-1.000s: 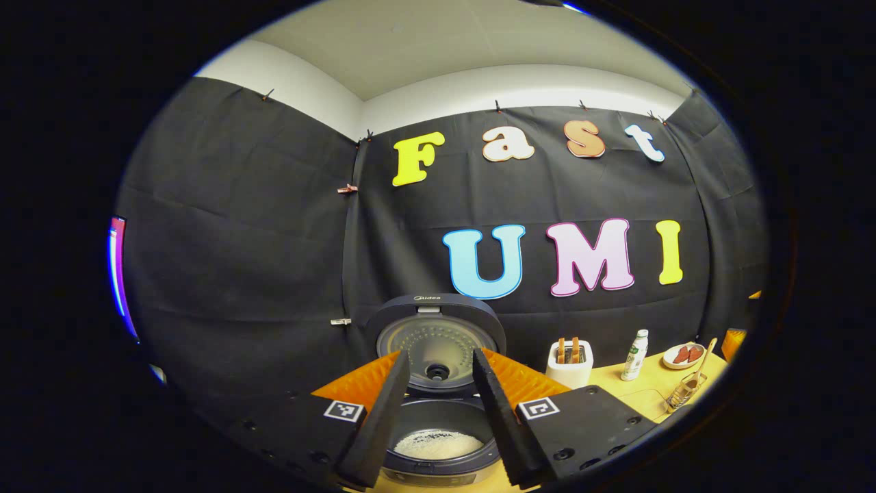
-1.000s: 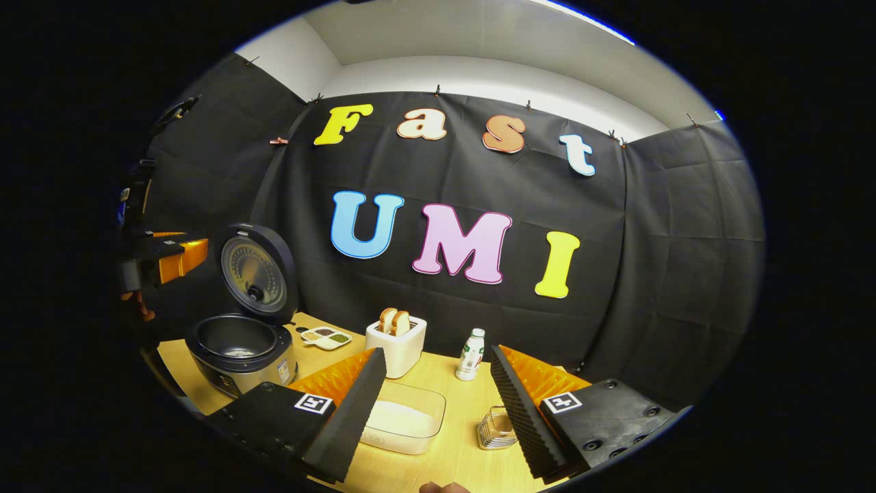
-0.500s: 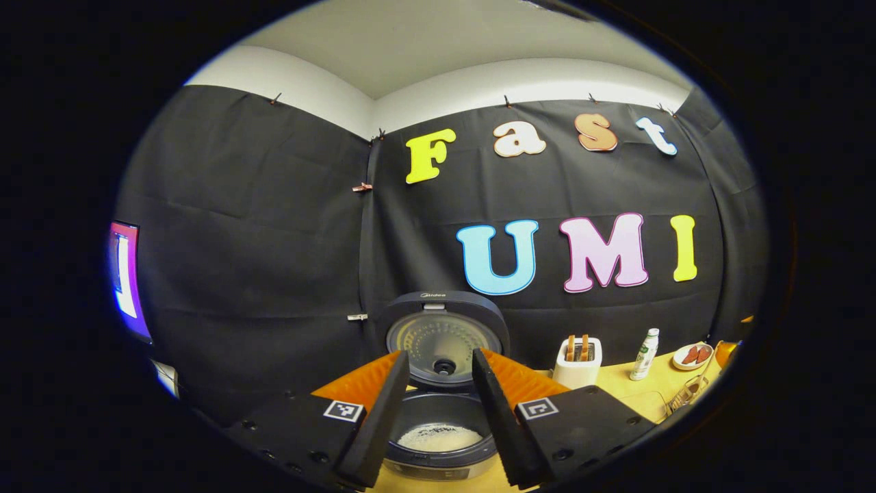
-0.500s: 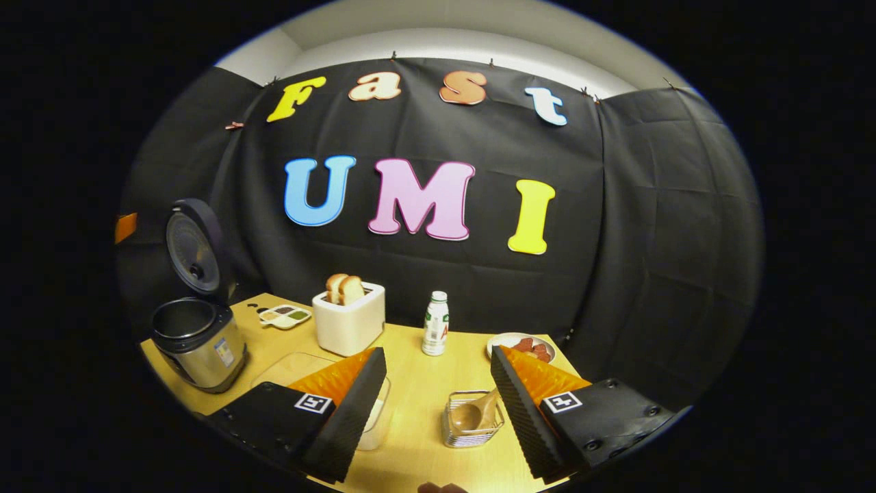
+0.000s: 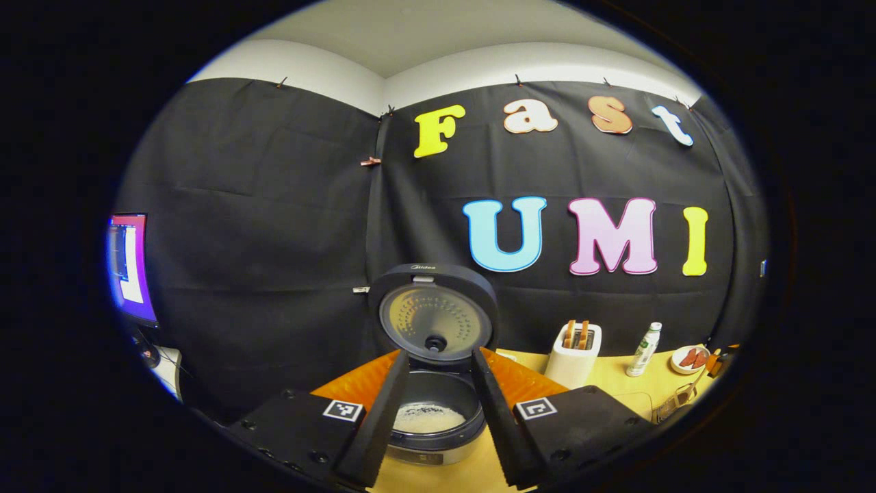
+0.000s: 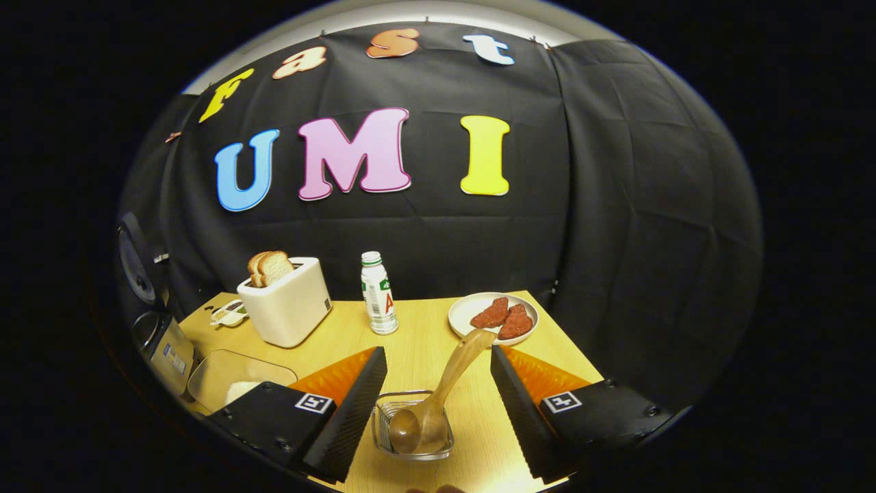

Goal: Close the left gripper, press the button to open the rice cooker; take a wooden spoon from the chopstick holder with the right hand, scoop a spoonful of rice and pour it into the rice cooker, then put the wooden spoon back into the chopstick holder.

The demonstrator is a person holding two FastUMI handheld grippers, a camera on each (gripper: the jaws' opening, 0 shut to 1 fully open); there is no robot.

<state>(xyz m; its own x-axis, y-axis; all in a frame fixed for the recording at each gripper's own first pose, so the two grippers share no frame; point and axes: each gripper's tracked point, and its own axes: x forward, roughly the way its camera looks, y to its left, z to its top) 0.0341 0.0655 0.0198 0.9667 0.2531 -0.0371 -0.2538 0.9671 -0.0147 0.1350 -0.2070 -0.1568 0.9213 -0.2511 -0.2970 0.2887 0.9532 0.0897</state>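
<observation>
Right gripper view: right hand-held gripper (image 6: pixel 438 404) spread wide above the chopstick holder (image 6: pixel 413 433) on the tabletop (image 6: pixel 417 342).
Wooden spoon (image 6: pixel 438 397) leans inside it, untouched; left hand-held gripper (image 5: pixel 438 411) gapes before the open rice cooker (image 5: pixel 431 383).

The left claw (image 5: pixel 438 411), fingers parted, frames the open rice cooker (image 5: pixel 431 411) holding rice (image 5: pixel 428 418).

The cooker (image 5: pixel 434 383) lid's top edge bears a small "Midea" brand; the bottle (image 6: pixel 378 293) shows a red "A".
</observation>
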